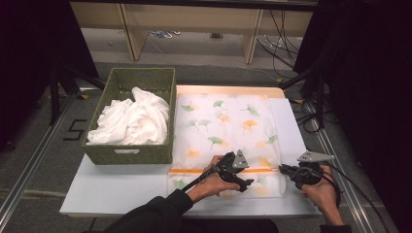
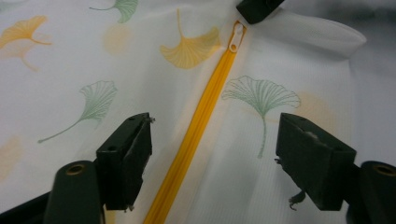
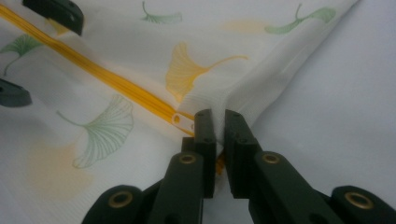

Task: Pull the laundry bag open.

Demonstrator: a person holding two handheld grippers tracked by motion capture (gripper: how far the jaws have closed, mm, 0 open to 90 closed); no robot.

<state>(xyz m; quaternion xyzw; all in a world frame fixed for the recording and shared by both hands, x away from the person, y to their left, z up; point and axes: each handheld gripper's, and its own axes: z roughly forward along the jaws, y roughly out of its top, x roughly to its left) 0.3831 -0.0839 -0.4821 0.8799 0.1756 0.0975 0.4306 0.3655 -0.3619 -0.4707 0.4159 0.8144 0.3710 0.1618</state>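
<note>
White mesh bag [image 1: 226,141] with ginkgo-leaf print lies flat on the tabletop [image 1: 116,189], just right of the basket. Its long axis runs away from the person toward the far edge. Orange zipper [image 1: 218,170] crosses the near end from side to side, at right angles to that axis; the white pull [image 2: 236,36] sits at the zipper's right end.

Right gripper [image 1: 287,170]: jaws pinched nearly together on the bag's right edge at the zipper end; whether the pads catch the pull itself or just the fabric beside it is hard to make out. Left gripper [image 1: 238,180]: jaws wide apart, straddling the zipper line just above the fabric, holding nothing.

Green woven basket [image 1: 141,80] at the tabletop's left holds a crumpled heap of white cloth [image 1: 131,121], which reaches the rim.
</note>
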